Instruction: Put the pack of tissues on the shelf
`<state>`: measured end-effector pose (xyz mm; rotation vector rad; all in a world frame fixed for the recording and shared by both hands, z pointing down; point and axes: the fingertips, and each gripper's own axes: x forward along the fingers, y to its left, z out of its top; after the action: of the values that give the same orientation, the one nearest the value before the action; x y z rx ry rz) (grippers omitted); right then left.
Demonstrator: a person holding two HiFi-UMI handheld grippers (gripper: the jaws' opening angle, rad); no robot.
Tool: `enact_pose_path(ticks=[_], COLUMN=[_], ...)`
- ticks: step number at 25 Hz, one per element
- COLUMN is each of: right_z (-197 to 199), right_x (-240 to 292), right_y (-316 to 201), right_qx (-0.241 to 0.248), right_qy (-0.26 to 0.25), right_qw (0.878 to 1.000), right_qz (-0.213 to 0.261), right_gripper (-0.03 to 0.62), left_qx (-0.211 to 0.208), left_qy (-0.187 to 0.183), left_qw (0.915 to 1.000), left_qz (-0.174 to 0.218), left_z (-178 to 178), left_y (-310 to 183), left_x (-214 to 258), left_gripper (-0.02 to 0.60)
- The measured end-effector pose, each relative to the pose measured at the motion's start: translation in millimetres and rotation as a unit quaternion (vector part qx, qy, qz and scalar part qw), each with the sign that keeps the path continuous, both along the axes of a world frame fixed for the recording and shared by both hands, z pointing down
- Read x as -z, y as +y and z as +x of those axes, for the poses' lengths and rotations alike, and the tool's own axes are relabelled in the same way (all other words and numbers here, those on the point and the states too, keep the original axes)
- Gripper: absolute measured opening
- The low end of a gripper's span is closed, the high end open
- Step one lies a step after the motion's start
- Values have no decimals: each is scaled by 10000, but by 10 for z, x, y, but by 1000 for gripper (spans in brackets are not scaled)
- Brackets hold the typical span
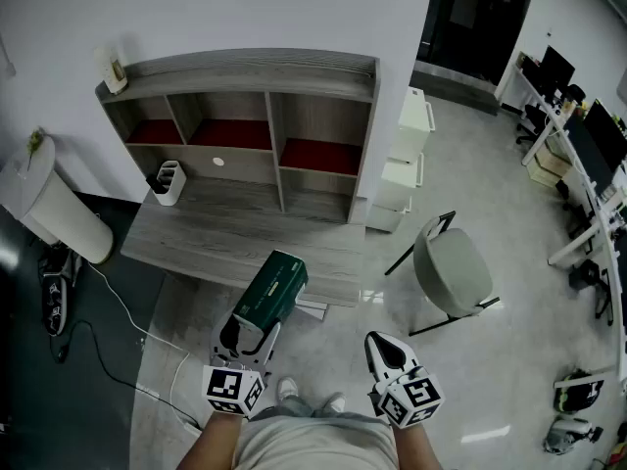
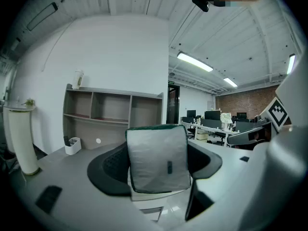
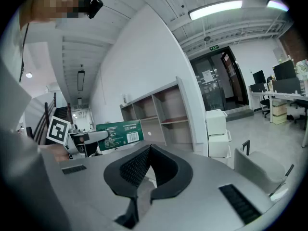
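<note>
1. Looking down from the head view, a person stands in front of a grey wooden tabletop with a shelf built on top of it against the white wall.
2. The left gripper has the pack of tissues. In the left gripper view its fingers stand wide and press on both sides of the pack's pale grey end.
3. The pack is green on its long sides. It's up in the air and tilted, with the far end over the front edge of the tabletop. It isn't on the shelf, which is well apart from it.
4. The right gripper hangs off to the side over the floor, near the person's shoes. Its fingers are closed together with nothing between them.
5. From the right gripper view you can see the pack's side with a barcode label, over to the left.
6. The shelf has three open compartments across the top with dark red floors, and more open space below them.
7. A small white holder stands on the tabletop at the left, near the back.
8. A grey chair sits to the right of the tabletop, and a white drawer cabinet stands by the shelf's right end.
</note>
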<state>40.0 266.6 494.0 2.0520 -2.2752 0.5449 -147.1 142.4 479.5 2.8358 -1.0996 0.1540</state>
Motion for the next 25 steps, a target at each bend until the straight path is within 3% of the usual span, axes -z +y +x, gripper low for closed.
enact_pose_path(ticks=[8, 15, 20, 25], right_z=[-192, -317, -424, -283], right_x=[51, 61, -34, -87], right_y=[-350, -817, -1150, -1537], right_qx=[-58, -396, -278, -31], right_qy=[86, 43, 55, 29], right_qw=[9999, 9992, 9995, 9999], right_qz=[-25, -2, -128, -94], right_gripper=[28, 28, 28, 28], left_qx=[-74, -129, 66, 354], left_qy=[128, 334, 399, 396], left_qw=[9999, 9994, 9992, 9986], left_qz=[-48, -1, -55, -37], left_z=[-144, -350, -531, -503], left_y=[-375, -902, -1233, -1521], left_x=[1, 47, -7, -63], left_gripper=[347, 347, 346, 345])
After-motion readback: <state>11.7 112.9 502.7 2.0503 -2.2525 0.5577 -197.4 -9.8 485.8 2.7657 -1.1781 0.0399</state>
